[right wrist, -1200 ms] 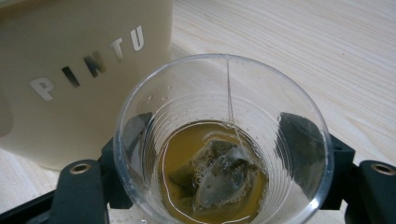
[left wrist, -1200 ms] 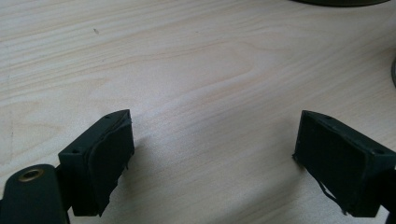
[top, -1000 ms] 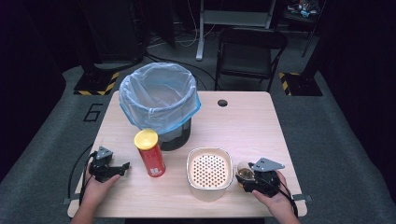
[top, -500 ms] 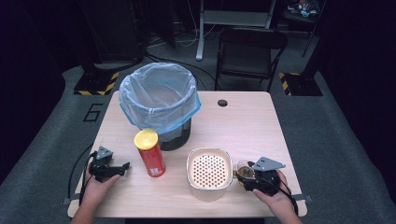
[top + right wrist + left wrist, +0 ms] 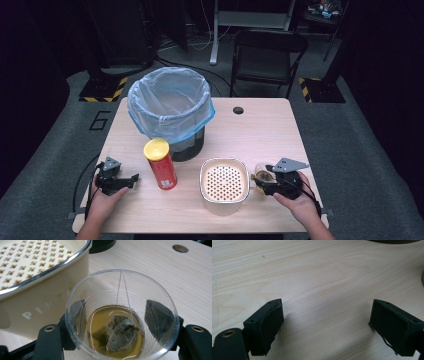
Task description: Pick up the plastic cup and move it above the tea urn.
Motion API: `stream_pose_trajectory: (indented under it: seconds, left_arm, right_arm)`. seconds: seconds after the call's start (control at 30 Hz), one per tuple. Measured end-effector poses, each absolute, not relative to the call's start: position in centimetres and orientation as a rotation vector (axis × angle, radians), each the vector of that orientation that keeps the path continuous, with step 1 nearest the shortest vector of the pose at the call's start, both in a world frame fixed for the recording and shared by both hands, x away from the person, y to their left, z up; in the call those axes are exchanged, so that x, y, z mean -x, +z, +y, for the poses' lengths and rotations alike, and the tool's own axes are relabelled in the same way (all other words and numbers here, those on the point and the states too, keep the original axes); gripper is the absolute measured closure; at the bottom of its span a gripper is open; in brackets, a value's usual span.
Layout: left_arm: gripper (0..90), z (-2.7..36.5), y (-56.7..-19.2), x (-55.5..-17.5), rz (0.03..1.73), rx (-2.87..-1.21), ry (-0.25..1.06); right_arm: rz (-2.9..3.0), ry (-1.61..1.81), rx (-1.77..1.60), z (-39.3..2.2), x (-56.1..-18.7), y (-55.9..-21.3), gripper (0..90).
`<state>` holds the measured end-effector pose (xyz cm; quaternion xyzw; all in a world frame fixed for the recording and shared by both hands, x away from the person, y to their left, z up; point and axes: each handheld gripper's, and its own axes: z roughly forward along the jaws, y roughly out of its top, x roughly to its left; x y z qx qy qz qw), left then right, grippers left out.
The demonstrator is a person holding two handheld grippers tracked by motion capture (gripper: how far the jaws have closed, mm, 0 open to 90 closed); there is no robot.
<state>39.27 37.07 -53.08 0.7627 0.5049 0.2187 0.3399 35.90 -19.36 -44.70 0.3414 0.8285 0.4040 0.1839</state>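
Black left gripper (image 5: 131, 178) idles near the table's (image 5: 270, 125) front-left corner, jaws spread wide, nothing between them. Red can (image 5: 161, 164) and lined bin (image 5: 170, 107) sit mid-table, perforated cream container (image 5: 224, 184) toward the front edge. Right gripper (image 5: 259, 182) near the front-right corner is clamped on the clear cup (image 5: 122, 315) of tea with teabag (image 5: 119, 332). Step looks like grasp done, lift pending; next move needs a level, slow raise to avoid spilling
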Motion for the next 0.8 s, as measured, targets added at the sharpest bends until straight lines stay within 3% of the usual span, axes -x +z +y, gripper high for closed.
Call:
stream_pose_trajectory:
  seconds: [0.8]
  left_arm:
    - [11.7, 37.1, -53.1, -39.3, 1.310, -1.984, 0.575]
  right_arm:
    - [2.308, 1.170, -0.860, -19.1, -40.6, -41.0, 34.3]
